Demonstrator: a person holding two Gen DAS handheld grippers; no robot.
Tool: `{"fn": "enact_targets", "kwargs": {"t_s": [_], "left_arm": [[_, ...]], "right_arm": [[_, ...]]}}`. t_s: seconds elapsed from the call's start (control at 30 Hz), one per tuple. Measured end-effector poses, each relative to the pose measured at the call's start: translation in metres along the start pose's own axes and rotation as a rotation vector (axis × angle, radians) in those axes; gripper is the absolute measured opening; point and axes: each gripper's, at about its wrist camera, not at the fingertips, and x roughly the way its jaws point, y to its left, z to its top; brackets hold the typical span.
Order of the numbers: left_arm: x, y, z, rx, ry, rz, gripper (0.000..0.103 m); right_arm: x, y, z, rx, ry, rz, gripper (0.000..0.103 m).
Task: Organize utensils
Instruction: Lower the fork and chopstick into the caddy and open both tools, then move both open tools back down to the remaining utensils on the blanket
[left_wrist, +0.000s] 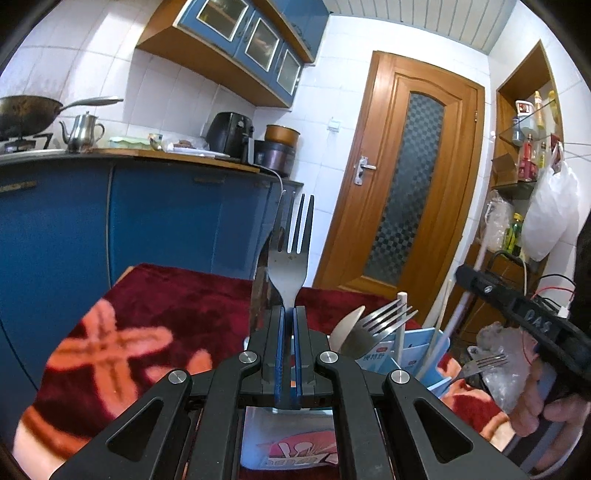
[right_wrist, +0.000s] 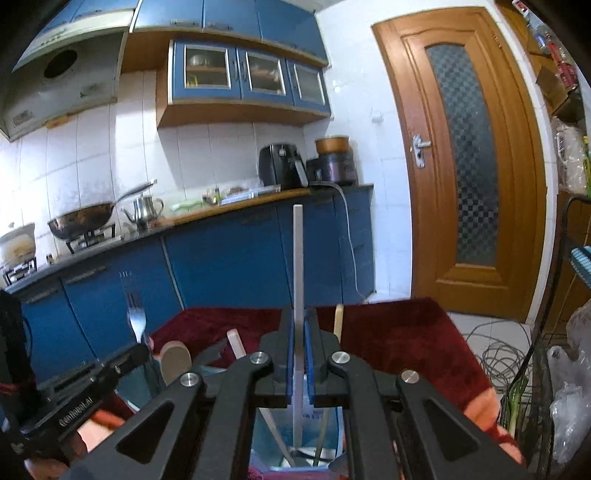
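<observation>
Over the red-blanketed desk (left_wrist: 177, 295), a light blue holder (left_wrist: 424, 350) with forks and chopsticks sits right of the left claw (left_wrist: 289, 314), clenched on an upright fork (left_wrist: 291, 254), while the right claw (right_wrist: 298, 321) grips a white chopstick (right_wrist: 297, 258) standing above it.

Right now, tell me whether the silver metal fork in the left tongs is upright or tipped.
Upright: silver metal fork stands tines-up, handle clamped between the left tongs.

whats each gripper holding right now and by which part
Left gripper: a fork, by its neck just below the tines. Right gripper: a white chopstick, around mid-length.
</observation>
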Motion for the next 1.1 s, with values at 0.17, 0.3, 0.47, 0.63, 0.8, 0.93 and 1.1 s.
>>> {"fn": "enact_targets", "kwargs": {"t_s": [0.17,0.3,0.47,0.63,0.8,0.93,1.1], "left_arm": [[0.003,-0.002,-0.002,-0.010,0.031,-0.001,0.006],[0.000,-0.004,-0.002,-0.013,0.034,-0.006,0.016],[-0.010,-0.008,0.000,-0.011,0.039,-0.005,0.023],[-0.026,-0.014,0.002,0.001,0.060,-0.006,0.024],[-0.045,-0.023,0.000,0.035,0.088,0.002,0.025],[-0.062,-0.030,-0.005,0.056,0.117,0.003,0.032],[-0.078,-0.037,-0.012,0.084,0.163,0.010,0.034]], "right_arm": [[0.002,0.000,-0.010,0.004,0.037,0.033,0.009],[-0.006,0.000,-0.010,0.010,0.028,0.053,0.021],[-0.026,0.000,-0.009,0.023,0.010,0.070,0.021],[-0.051,0.003,-0.006,0.030,-0.003,0.086,0.025],[-0.078,0.005,-0.006,0.038,-0.001,0.094,0.030],[-0.096,0.005,-0.011,0.050,0.018,0.099,0.037],[-0.116,0.004,-0.020,0.050,0.054,0.087,0.039]]}}
